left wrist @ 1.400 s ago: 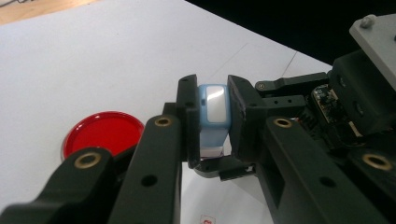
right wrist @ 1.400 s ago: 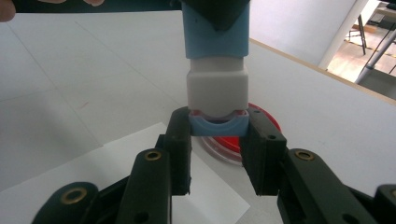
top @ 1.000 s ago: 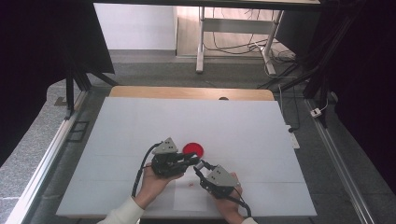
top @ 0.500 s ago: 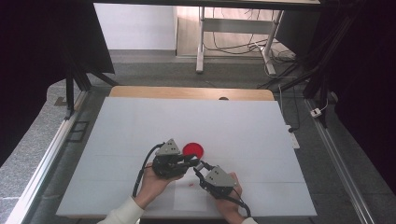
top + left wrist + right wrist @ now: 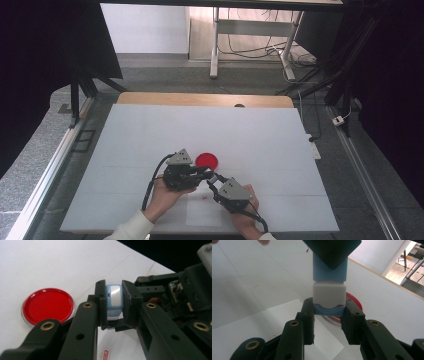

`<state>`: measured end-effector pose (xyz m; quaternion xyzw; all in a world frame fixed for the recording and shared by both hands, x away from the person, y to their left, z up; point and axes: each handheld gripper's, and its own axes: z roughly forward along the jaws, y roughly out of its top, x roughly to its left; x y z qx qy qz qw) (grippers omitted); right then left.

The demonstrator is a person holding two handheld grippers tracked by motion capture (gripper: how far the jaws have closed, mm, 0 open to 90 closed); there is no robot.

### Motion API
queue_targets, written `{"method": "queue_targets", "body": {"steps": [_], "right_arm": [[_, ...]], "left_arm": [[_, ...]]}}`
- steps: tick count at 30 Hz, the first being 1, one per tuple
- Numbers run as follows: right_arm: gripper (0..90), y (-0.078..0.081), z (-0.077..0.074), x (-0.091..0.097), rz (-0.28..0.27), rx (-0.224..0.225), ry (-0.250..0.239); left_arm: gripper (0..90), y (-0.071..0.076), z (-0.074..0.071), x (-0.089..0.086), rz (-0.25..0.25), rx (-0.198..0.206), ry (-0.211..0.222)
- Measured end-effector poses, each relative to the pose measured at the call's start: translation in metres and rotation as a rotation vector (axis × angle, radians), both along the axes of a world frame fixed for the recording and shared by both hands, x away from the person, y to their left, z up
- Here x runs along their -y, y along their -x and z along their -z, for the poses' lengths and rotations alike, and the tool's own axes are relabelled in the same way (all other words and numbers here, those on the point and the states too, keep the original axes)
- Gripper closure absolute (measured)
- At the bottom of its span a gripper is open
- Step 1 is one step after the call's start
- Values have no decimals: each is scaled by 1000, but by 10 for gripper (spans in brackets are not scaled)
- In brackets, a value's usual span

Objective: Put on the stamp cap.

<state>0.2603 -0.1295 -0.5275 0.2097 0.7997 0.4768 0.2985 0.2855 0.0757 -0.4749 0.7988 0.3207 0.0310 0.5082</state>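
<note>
Nearest the person's edge of the white tabletop [image 5: 125,150], the right tongs [image 5: 214,181] sit in the right hand [image 5: 245,212], their jaws clamped on one end of a small blue and white block [image 5: 329,298]. Just beyond and to the left, the left tongs [image 5: 204,172], held in the left hand [image 5: 165,196], are clamped on the same block [image 5: 113,302] from the other side, so the block hangs between the two, raised off the tabletop. Under the hands lies a white paper sheet [image 5: 287,322]. Just past the left tongs a round red lid [image 5: 207,160] lies flat on the tabletop, near the block but apart from it. Farther back runs the tabletop's wooden edge [image 5: 200,99]
</note>
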Motion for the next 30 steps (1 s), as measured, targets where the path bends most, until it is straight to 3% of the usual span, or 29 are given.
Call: {"method": "queue_targets", "body": {"steps": [9, 16, 21, 27, 30], "right_arm": [[644, -3, 0, 1, -9, -36, 18], [639, -8, -3, 4, -34, -45, 13], [631, -9, -4, 6, -48, -58, 5], [578, -15, -7, 13, -60, -127, -44], [551, -17, -8, 16, -68, -149, -36]], "left_arm": [[756, -1, 3, 1, -1, 1, -11], [755, 0, 0, -3, -18, 14, 30], [755, 0, -1, -2, -18, 24, 28], [755, 0, -9, -10, -32, 47, 42], [755, -1, -12, -14, -40, 54, 50]]}}
